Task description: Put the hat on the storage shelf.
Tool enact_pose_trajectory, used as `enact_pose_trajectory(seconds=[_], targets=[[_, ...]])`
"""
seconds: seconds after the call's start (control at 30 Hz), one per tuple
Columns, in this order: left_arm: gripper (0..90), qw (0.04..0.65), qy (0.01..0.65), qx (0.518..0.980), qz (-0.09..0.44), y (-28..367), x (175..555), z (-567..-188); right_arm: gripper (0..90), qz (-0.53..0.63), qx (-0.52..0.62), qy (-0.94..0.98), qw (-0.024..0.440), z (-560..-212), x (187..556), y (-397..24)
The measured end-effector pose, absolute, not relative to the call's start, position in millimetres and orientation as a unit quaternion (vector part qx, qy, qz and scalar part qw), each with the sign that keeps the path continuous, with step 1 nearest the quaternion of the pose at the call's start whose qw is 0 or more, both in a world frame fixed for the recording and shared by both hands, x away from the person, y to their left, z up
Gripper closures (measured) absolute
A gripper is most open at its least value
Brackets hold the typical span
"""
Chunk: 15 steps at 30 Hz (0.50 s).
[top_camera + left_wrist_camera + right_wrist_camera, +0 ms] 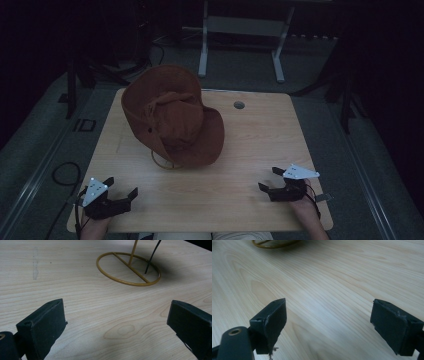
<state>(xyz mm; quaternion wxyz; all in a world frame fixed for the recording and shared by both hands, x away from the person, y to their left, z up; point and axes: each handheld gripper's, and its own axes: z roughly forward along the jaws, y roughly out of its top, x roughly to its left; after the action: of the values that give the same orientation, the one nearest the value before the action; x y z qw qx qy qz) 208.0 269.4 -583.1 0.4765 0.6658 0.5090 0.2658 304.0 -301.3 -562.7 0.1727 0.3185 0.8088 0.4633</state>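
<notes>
Brown hat (172, 117) on a wire stand (128, 268).
The wide-brimmed hat sits tilted, brim curled, at the table's far left-centre; the stand's yellow ring base lies flat beneath it, a thin upright rising from its crossbar.

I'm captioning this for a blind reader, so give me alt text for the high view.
A brown hat sits on a gold wire stand at the middle of a wooden table. Near the front edge, a person's hands hold the left gripper and right gripper, both open and empty, well short of the hat.
</notes>
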Motion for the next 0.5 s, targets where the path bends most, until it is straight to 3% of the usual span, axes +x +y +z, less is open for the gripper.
enact_pose_trajectory(seconds=[0.3,0.5], targets=[[2.2,0.477,0.510,0.665,0.264,270,209,-583,13.5,0.454,0.353,0.791,0.212,-562,300,-336],[2.2,0.476,0.511,0.665,0.265,270,209,-584,13.5,0.443,0.356,0.792,0.222,-566,304,-338]])
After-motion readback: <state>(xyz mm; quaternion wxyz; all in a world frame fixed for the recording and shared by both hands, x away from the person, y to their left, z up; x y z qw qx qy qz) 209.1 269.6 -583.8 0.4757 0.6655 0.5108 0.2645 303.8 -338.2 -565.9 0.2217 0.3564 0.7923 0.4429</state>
